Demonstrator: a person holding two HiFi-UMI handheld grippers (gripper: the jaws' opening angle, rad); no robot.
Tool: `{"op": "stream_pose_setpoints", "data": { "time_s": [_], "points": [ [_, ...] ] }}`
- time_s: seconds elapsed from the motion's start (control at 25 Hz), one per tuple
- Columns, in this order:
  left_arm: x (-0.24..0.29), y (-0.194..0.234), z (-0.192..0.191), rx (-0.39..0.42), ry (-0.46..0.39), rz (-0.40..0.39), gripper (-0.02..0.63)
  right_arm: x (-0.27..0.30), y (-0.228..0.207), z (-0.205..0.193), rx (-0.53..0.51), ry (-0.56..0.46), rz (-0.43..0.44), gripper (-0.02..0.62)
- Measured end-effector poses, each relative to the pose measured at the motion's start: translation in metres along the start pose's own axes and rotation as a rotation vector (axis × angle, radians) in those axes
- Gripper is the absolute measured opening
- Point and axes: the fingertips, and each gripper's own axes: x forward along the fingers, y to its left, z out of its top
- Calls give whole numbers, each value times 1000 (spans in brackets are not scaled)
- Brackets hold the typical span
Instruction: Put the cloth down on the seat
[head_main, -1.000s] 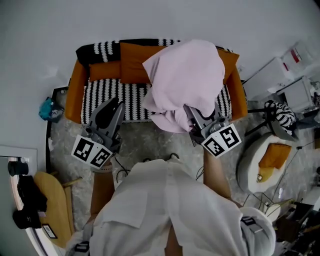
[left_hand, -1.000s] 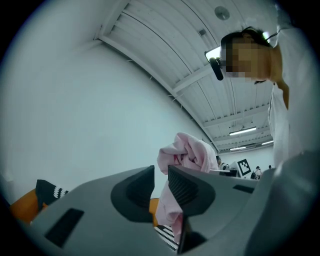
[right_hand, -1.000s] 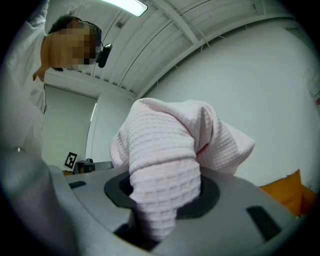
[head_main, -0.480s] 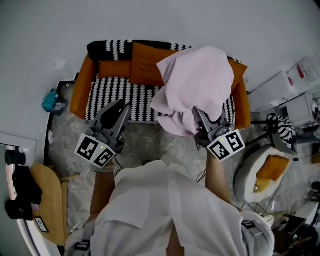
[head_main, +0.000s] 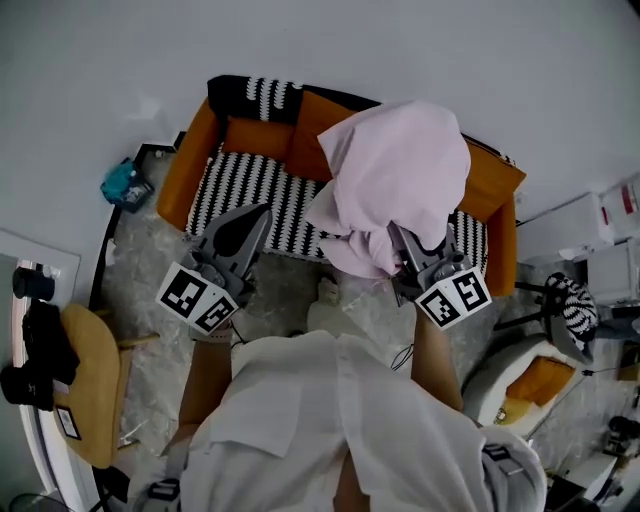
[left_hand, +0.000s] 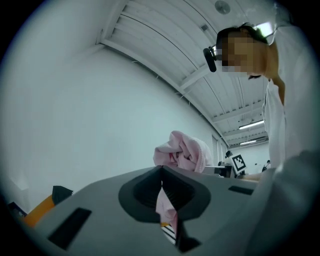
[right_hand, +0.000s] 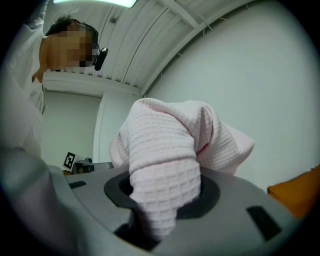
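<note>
Pink waffle-weave cloth (head_main: 395, 180) is bunched in a loose heap and clamped in the right gripper (head_main: 402, 236), whose jaws are closed on a thick fold of it. Most of the fabric is piled up and over the jaws rather than hanging below them. In the head view the bundle is held up in front of the right half of the sofa (head_main: 190, 165), hiding that end of the striped seat (head_main: 250, 190) and part of an orange cushion (head_main: 255, 135). Whether any of it already touches the sofa cannot be told. The left gripper (head_main: 255, 218) is off to the left nearer the seat's front edge, its jaws together with nothing between them. The main risk is probably a bad release. With so much cloth resting on top of the jaws, opening them may leave it draped on the gripper, or the textured weave may catch on a jaw. Let go too far back or too far right, it would likely land on the cushion or the armrest (head_main: 497, 185) instead of the seat. With its jaws closed, the left gripper is not ready to catch or steady a slipping fold.
</note>
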Motion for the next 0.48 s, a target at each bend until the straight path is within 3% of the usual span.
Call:
{"op": "stream_pose_setpoints", "data": {
  "time_s": [0.28,0.48],
  "points": [
    [52,51,1,38,24,75,15,72,-47,-12,21,48,104,175],
    [79,83,0,23,13,147,15,117,-76,-20,38,88,182,176]
  ]
}}
